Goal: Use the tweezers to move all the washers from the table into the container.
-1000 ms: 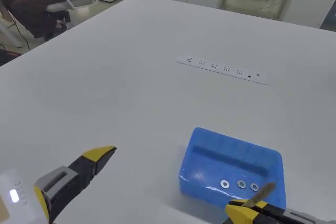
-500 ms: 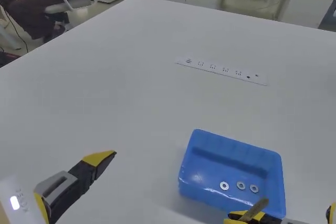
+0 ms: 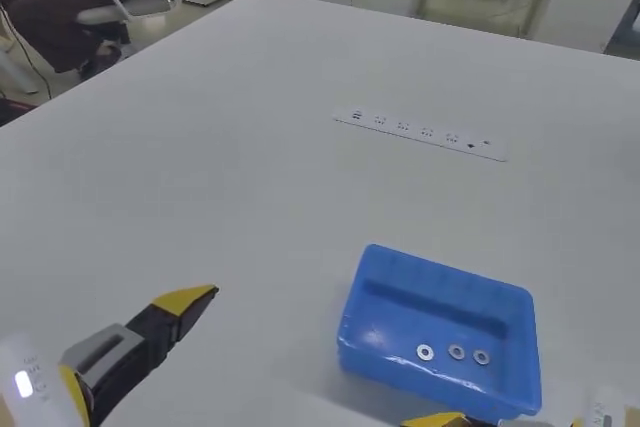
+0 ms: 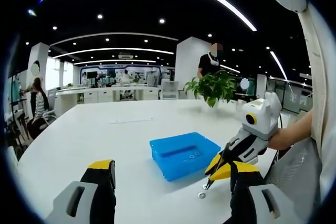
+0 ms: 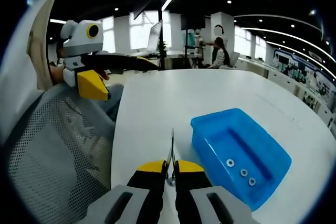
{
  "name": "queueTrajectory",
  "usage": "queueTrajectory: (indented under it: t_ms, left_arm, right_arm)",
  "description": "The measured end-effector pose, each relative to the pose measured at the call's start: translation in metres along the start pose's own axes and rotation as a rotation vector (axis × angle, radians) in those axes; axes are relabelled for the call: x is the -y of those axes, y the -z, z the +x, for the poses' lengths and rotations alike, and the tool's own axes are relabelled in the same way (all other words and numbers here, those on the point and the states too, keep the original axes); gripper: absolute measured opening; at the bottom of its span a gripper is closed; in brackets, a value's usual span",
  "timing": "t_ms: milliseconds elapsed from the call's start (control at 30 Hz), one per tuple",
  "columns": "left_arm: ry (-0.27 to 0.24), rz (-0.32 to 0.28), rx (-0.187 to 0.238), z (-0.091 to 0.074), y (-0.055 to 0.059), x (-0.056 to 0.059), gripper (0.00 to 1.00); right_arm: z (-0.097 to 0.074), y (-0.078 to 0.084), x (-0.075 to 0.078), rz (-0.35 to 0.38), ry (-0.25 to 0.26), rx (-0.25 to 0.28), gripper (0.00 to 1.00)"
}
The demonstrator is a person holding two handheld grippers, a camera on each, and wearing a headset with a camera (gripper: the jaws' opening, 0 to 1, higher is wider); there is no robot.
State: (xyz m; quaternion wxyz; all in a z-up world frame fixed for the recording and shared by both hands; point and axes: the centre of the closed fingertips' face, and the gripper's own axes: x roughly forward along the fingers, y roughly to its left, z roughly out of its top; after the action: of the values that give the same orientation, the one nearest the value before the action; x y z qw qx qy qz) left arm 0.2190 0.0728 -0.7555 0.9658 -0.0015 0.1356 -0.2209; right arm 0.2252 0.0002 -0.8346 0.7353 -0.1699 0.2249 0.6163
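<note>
Mid-task, our right gripper (image 5: 169, 167) clamps the tweezers (image 5: 171, 149), the left gripper (image 3: 185, 301) gapes idle — next, we judge, pinch the loose washer (image 4: 201, 195) at the container's (image 4: 157, 143) 5 o'clock.

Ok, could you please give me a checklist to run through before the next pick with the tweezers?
1. Right tool shut on the tweezers: ok.
2. Three washers lying inside the container: ok.
3. All washers off the table: not ok, one washer lies near the tweezer tips.
4. Tweezer tips closed on that washer: cannot tell.
5. Left tool open and apart from the container: ok.
</note>
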Motion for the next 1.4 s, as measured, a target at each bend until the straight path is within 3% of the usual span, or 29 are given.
queueTrajectory:
  t_ms: [233,767,1133,1400]
  left_arm:
    - [-0.002,-0.003,0.008,-0.0001,-0.0016,-0.0011,0.92]
    - [-0.007,-0.002,0.014,-0.0005,-0.0025,-0.0005,0.92]
    - [-0.008,-0.002,0.016,-0.0007,-0.0027,-0.001,0.92]
    - [-0.01,-0.001,0.019,-0.0009,-0.0039,-0.0026,0.92]
  right_arm:
    - [0.001,-0.0001,0.0008,-0.001,-0.012,-0.013,0.04]
    - [0.0017,-0.002,-0.002,0.098,-0.033,0.017,0.04]
    - [0.0018,0.0,0.0007,0.077,-0.013,0.002,0.04]
    - [0.0034,-0.0002,-0.0051,0.072,-0.028,-0.004,0.04]
